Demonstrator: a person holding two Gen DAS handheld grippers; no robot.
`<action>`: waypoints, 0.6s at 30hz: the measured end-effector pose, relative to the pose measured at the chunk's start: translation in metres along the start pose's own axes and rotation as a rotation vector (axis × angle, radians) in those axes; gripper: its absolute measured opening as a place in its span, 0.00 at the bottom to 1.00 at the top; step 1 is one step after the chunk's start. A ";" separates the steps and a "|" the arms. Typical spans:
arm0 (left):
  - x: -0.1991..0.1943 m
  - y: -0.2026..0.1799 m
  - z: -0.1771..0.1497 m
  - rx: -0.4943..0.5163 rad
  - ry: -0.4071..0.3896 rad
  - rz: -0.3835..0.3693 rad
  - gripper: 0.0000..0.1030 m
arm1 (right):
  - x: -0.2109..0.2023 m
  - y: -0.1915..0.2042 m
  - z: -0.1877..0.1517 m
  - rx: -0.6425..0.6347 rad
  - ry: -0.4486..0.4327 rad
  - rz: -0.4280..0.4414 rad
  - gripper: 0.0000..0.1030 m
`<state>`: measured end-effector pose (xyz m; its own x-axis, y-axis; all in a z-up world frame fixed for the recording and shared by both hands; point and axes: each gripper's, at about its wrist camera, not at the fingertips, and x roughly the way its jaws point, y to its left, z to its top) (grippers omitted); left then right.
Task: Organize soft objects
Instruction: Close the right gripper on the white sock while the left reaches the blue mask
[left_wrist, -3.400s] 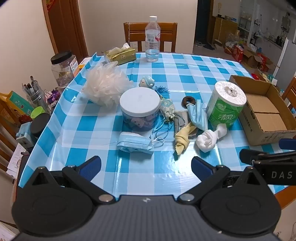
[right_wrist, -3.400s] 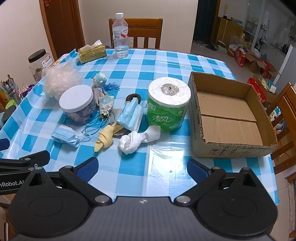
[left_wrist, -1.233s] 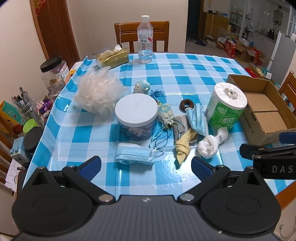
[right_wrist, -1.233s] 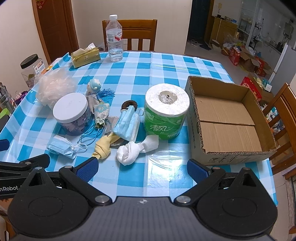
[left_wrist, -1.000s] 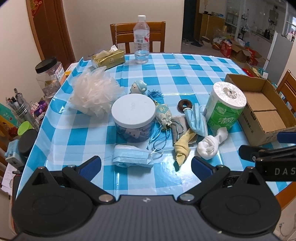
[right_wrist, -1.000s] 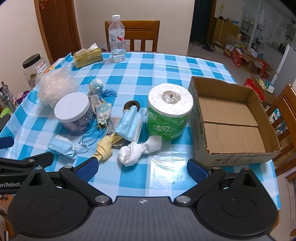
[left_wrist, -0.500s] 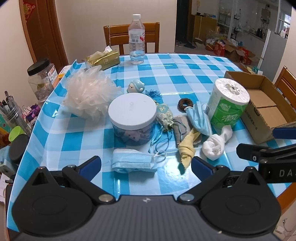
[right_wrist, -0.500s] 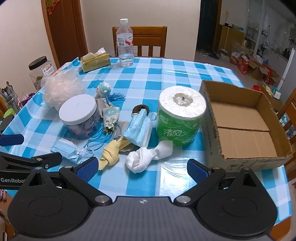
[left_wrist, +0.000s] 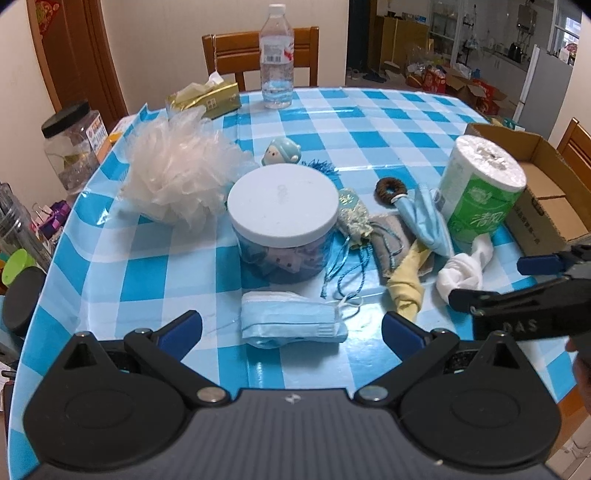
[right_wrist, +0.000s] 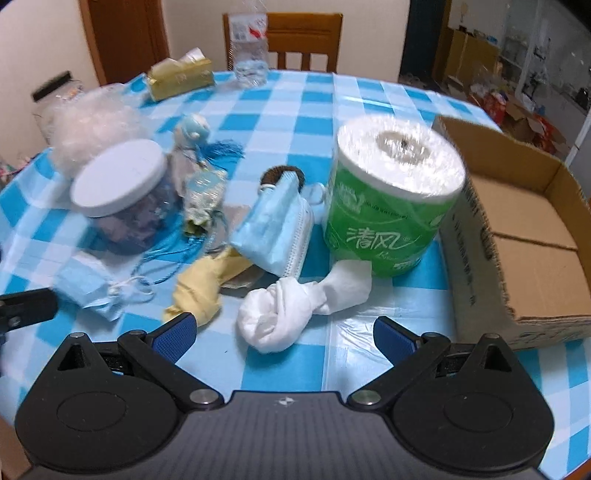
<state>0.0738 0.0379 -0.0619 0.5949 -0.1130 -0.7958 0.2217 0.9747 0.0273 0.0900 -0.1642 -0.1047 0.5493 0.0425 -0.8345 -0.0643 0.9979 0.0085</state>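
Note:
Soft things lie on the blue checked table. In the left wrist view a folded blue face mask lies just ahead of my open, empty left gripper. Beyond it are a yellow cloth, a knotted white sock, a second blue mask and a white bath pouf. In the right wrist view my open, empty right gripper is close above the white sock, with the yellow cloth and the blue mask beside it. An open cardboard box stands to the right.
A white-lidded jar, a green toilet roll, a small blue doll, a tasselled pouch, a brown ring, a water bottle and a tissue pack are on the table. A chair stands behind.
Both grippers have moved forward and lower toward the table. The right one came in fast over the white sock, and its view is blurred. Nothing has been picked up.

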 end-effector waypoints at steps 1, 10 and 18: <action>0.003 0.002 0.000 -0.002 0.006 -0.002 0.99 | 0.006 0.000 0.002 0.005 0.004 -0.010 1.00; 0.023 0.011 0.002 0.001 0.048 -0.014 0.99 | 0.044 0.006 0.008 0.000 0.016 -0.096 1.00; 0.035 0.007 0.001 0.031 0.067 -0.025 0.99 | 0.044 -0.016 -0.005 0.066 0.065 -0.110 1.00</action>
<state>0.0970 0.0403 -0.0888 0.5360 -0.1228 -0.8353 0.2600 0.9653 0.0249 0.1110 -0.1788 -0.1446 0.4949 -0.0687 -0.8662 0.0497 0.9975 -0.0507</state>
